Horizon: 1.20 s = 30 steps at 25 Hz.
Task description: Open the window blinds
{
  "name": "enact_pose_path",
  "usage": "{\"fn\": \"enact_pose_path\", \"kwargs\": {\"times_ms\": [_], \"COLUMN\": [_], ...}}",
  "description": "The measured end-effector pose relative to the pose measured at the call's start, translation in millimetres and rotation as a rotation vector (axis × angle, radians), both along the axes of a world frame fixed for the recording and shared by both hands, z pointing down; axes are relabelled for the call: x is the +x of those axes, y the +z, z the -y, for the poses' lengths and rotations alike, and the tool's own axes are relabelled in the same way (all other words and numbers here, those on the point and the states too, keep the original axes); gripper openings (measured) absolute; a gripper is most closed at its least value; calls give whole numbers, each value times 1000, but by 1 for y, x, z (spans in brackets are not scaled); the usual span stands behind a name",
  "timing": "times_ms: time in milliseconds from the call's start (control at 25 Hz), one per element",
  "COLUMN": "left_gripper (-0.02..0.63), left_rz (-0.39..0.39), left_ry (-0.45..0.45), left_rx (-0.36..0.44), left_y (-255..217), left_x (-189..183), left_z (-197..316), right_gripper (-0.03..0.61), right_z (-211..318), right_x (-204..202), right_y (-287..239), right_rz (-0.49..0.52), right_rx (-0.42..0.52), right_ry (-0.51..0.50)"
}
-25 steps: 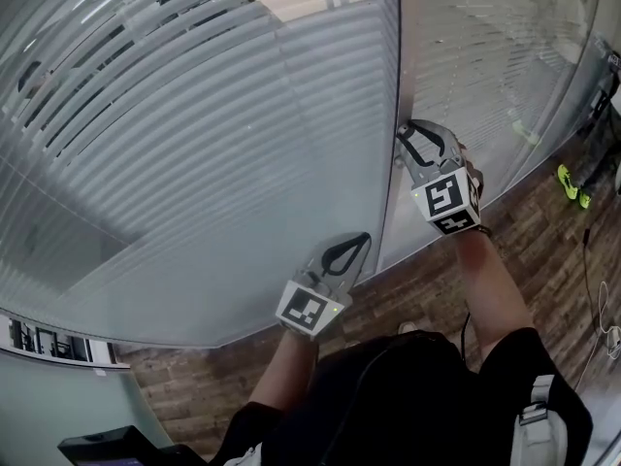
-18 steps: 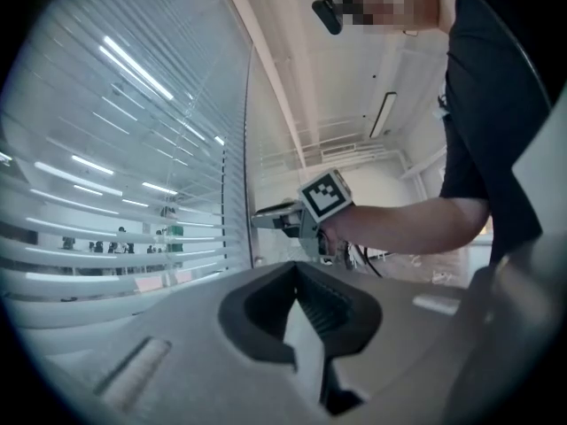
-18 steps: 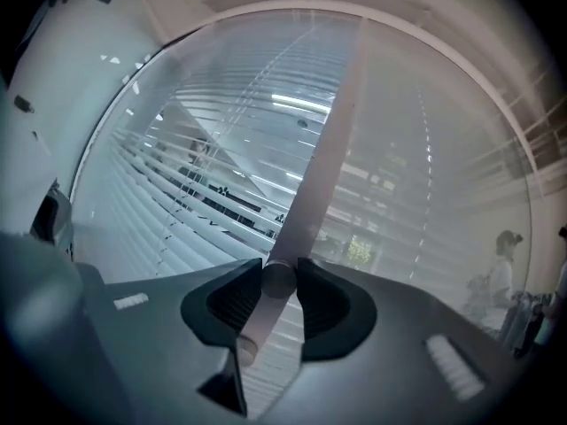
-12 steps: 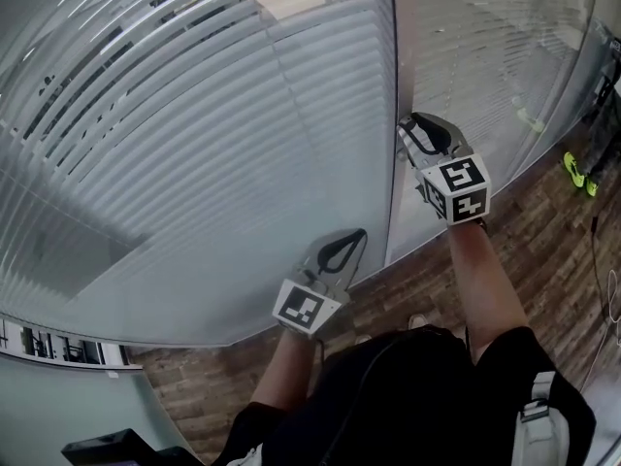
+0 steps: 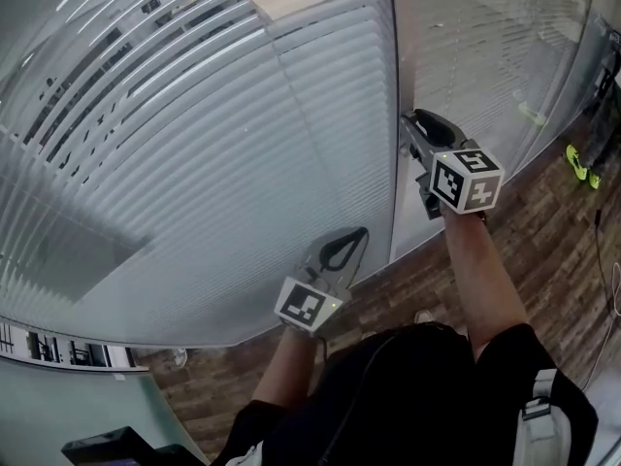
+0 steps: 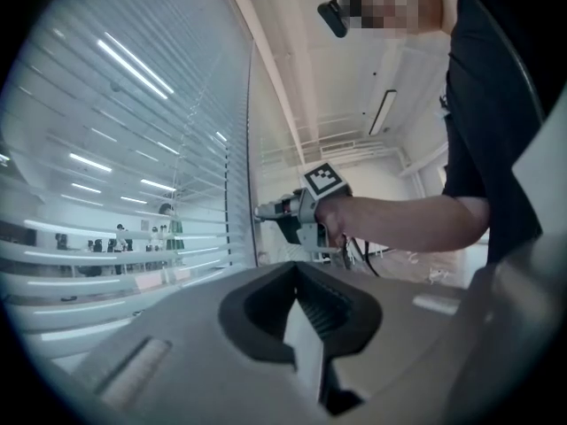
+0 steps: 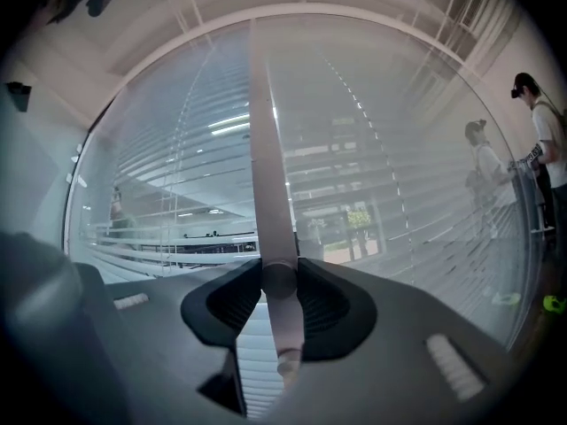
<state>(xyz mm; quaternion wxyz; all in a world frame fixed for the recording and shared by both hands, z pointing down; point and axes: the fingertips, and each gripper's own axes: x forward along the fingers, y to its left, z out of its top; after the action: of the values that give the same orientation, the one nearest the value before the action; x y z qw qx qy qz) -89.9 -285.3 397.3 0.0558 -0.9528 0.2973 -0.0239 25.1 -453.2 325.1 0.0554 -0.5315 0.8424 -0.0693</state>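
1. Right gripper view is showing my right claw [image 7: 279, 277] pinching the wand [image 7: 266, 149] of the window blinds. The pale rod is standing upright between both pads, and its lower end is poking out just beneath them.
2. My left claw [image 5: 361, 233] is hanging below and to the left of the wand, well apart from it. Its jaws are pressed together and are holding nothing.
3. I am counting two claws, one wand and two blinds.
   - A wide blind [image 5: 213, 163] is spreading out to the left of the wand.
   - A narrower blind [image 5: 485, 56] is curving away to the right of the wand.
   - One upright frame strip [image 5: 404, 56] is running between the two blinds, just beside the wand.
4. Through the slats to the right of the wand, two people are standing, one [image 7: 542, 131] nearer the edge of the picture and one [image 7: 483, 162] closer to the wand.
5. Slats are closing off the space ahead of the wand on both sides.
6. The wide blind's bottom edge is sweeping past below and to the left of the wand. My left claw's tip is near that blind, but I cannot tell whether it is touching.
7. Open room is lying below the wand, over the wooden floor [image 5: 553, 260].
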Motion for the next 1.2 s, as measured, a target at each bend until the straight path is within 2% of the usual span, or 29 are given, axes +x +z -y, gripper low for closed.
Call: {"fn": "enact_pose_path", "kwargs": {"times_ms": [280, 400, 720, 920, 1200], "left_gripper": [5, 5, 5, 5, 5], "left_rz": [6, -18, -4, 2, 1], "left_ry": [26, 29, 34, 35, 31], "left_rx": [3, 9, 14, 13, 3], "left_y": [0, 1, -3, -2, 0], "left_x": [4, 2, -2, -4, -3], "left_z": [1, 1, 1, 2, 4], "right_gripper": [129, 129, 130, 135, 181], "right_z": [1, 0, 0, 2, -2], "right_x": [2, 2, 2, 0, 4], "right_y": [-2, -2, -3, -1, 0], "right_rz": [41, 32, 12, -40, -67], "right_rx": [-9, -4, 5, 16, 18], "right_ry": [7, 13, 17, 13, -10]}}
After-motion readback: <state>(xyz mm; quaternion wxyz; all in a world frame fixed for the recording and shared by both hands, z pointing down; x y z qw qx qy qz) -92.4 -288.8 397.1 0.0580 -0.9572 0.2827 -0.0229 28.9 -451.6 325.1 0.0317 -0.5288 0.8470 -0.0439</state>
